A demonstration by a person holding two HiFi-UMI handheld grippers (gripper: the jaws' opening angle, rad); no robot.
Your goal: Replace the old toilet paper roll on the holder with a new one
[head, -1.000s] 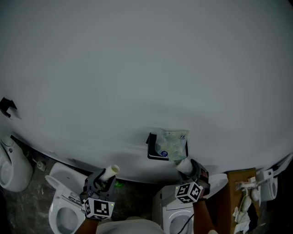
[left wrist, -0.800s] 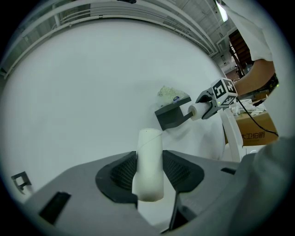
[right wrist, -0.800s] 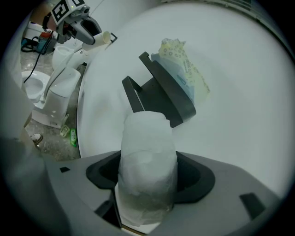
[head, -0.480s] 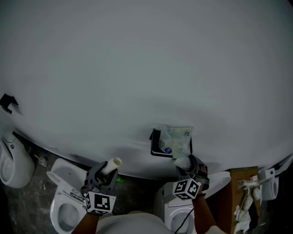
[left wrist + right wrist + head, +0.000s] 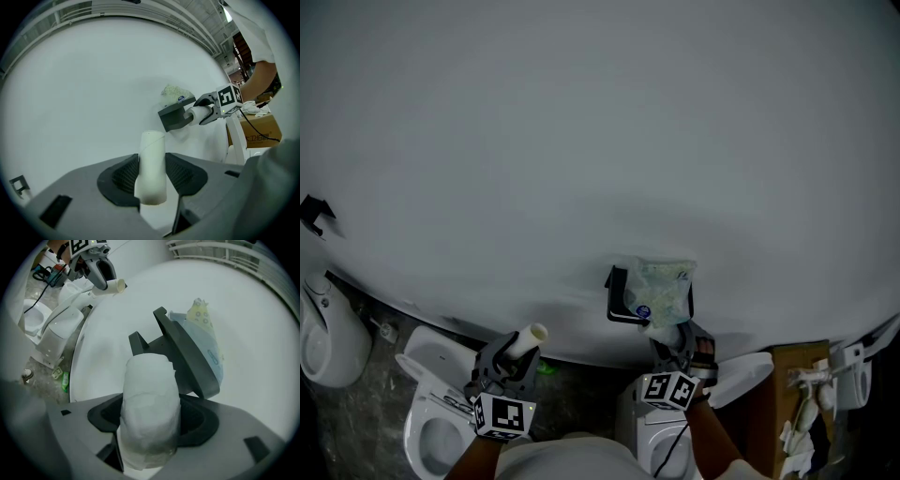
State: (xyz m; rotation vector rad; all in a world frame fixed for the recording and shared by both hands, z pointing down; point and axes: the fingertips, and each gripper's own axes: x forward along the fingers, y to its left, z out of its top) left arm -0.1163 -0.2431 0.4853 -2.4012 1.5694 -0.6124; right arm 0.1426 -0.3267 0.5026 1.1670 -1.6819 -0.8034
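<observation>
A dark grey paper holder (image 5: 622,298) hangs on the white wall, with a pale plastic packet (image 5: 663,289) lying on top of it. My right gripper (image 5: 675,341) is shut on a new white toilet paper roll (image 5: 667,330), just below the holder's right end. In the right gripper view the roll (image 5: 150,406) stands between the jaws, close in front of the holder (image 5: 183,357). My left gripper (image 5: 514,359) sits lower left of the holder, shut on a bare cardboard core (image 5: 526,341). That core (image 5: 151,166) points at the wall, well away from the holder (image 5: 174,117).
Two white toilets (image 5: 429,424) (image 5: 661,441) stand below the wall. A urinal (image 5: 326,337) is at the far left and a brown cardboard box (image 5: 792,392) at the right. A small black hook (image 5: 314,214) sticks out of the wall on the left.
My right gripper has shifted a little to the left with the new roll, nearer under the holder, and has rolled slightly. The left gripper and its core have stayed put.
</observation>
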